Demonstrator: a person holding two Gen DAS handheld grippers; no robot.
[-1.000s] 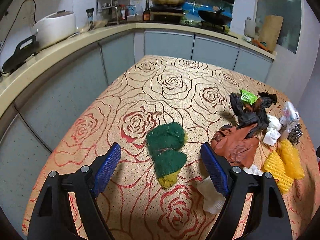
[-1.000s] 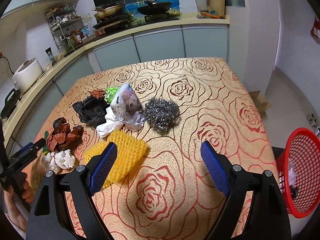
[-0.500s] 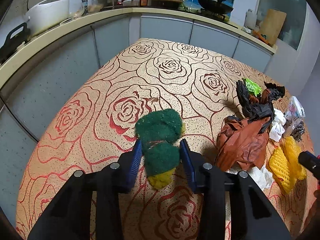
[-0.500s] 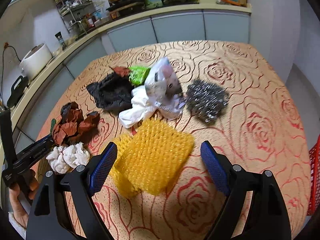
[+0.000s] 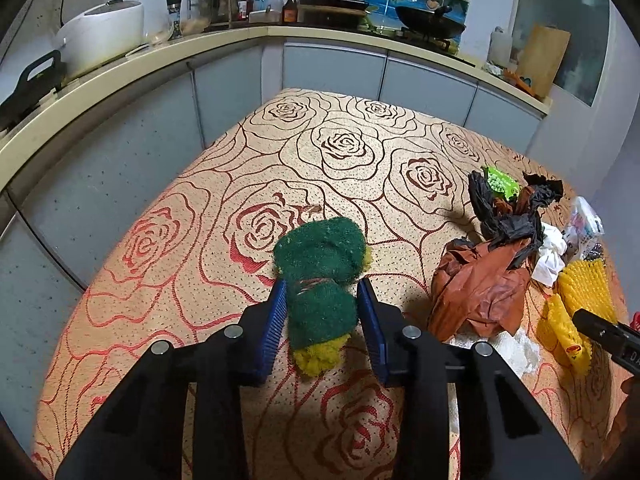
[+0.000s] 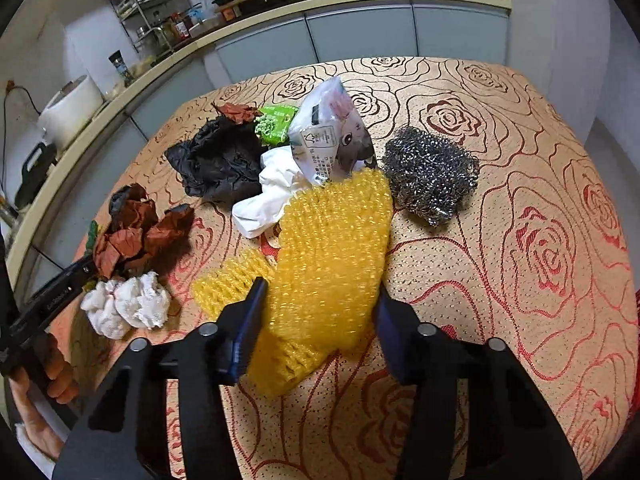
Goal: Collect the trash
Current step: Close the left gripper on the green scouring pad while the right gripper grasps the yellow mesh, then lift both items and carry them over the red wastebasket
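Observation:
My left gripper (image 5: pixel 323 304) is shut on a green and yellow scouring sponge (image 5: pixel 322 312); a second green sponge (image 5: pixel 320 248) lies just beyond it on the rose-patterned tablecloth (image 5: pixel 344 144). My right gripper (image 6: pixel 320 312) has its jaws closed in on both sides of a yellow foam net (image 6: pixel 332 248), which looks gripped. Around it lie a steel wool pad (image 6: pixel 432 174), a white snack bag (image 6: pixel 330 136), white tissue (image 6: pixel 272 196), black plastic (image 6: pixel 224 160), brown crumpled paper (image 6: pixel 132 232) and a white paper wad (image 6: pixel 128 304).
A second yellow net piece (image 6: pixel 228 280) lies left of the right gripper. The left gripper's body (image 6: pixel 52 300) reaches in at the far left. Kitchen counter and cabinets (image 5: pixel 160 92) border the table on the left and far sides.
The left gripper moved forward and closed on the near sponge. The right gripper moved forward to the yellow net and narrowed its jaws onto it.

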